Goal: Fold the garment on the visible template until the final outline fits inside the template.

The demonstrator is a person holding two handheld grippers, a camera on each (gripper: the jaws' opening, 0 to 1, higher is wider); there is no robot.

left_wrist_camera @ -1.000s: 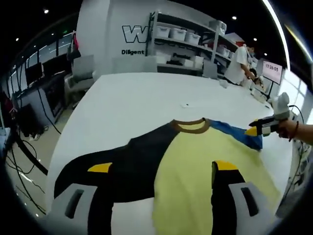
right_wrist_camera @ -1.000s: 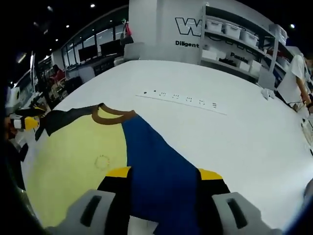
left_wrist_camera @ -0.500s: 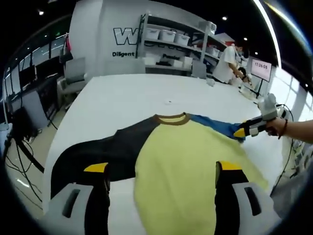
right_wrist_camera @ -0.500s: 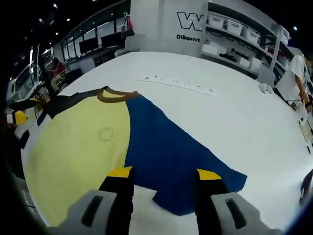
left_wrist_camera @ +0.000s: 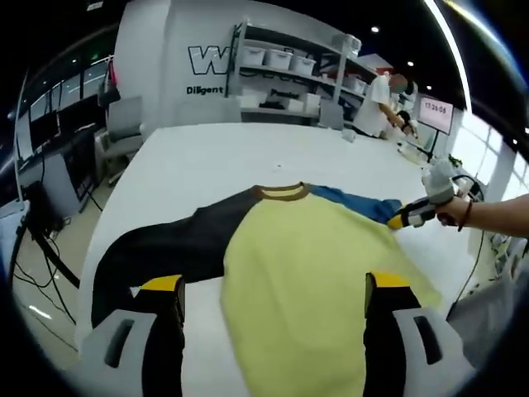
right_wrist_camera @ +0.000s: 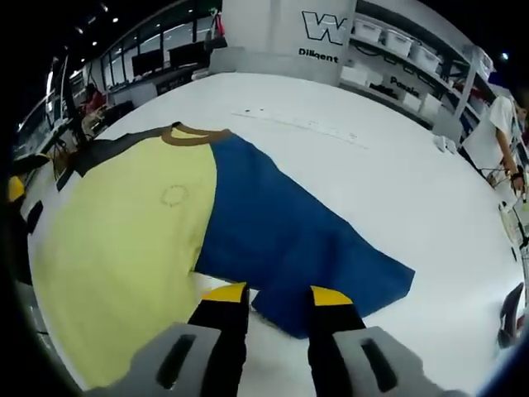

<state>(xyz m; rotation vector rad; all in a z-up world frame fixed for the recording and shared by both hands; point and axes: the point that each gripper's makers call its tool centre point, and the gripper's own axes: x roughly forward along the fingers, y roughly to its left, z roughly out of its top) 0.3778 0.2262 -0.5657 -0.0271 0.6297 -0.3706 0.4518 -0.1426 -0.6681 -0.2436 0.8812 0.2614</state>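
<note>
A shirt with a yellow body point(left_wrist_camera: 314, 265), brown collar point(left_wrist_camera: 281, 192), black sleeve point(left_wrist_camera: 165, 248) and blue sleeve point(left_wrist_camera: 355, 203) lies flat on the white table point(left_wrist_camera: 215, 157). My left gripper point(left_wrist_camera: 273, 285) is open wide above the shirt's near hem, one jaw over bare table below the black sleeve and the other over the yellow body. My right gripper point(right_wrist_camera: 278, 296) is open with a narrow gap, and the near edge of the blue sleeve point(right_wrist_camera: 297, 240) lies between its jaws. From the left gripper view, the right gripper point(left_wrist_camera: 412, 217) sits at the blue sleeve's end, held by a hand.
Shelves with white bins point(left_wrist_camera: 285, 62) stand beyond the table's far end, with a person point(left_wrist_camera: 384, 99) to their right. A chair point(left_wrist_camera: 124, 124) and cables point(left_wrist_camera: 37, 248) are off the table's left edge. A faint row of marks point(right_wrist_camera: 297, 124) crosses the table past the collar.
The blue sleeve, earlier running up between the right jaws, now lies spread flat on the table. The right jaws have narrowed and drawn back to its edge. The left gripper stays wide open.
</note>
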